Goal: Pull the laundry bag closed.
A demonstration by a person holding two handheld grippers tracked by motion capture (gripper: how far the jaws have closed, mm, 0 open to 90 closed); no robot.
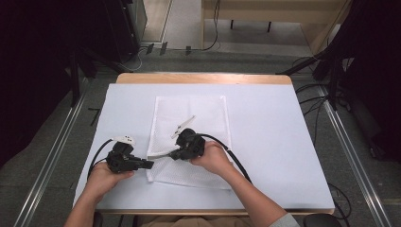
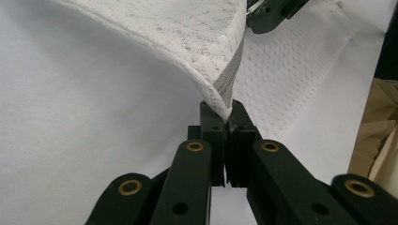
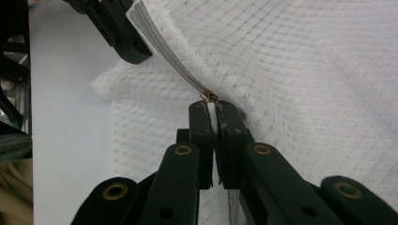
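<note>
Left claw (image 2: 228, 123) pinches mesh bag (image 2: 187, 33) corner; right claw (image 3: 212, 117) clamps zipper pull (image 3: 209, 96). Risk: pull slips out, zipper jams.

No legible text, label, brand, number or sign anywhere. Mesh bag (image 2: 197, 42) clamped between the left gripper's (image 2: 224, 115) jaws carries no print; zipper (image 3: 169, 56) just ahead of the right gripper's (image 3: 212, 107) jaws bears no readable mark.
</note>
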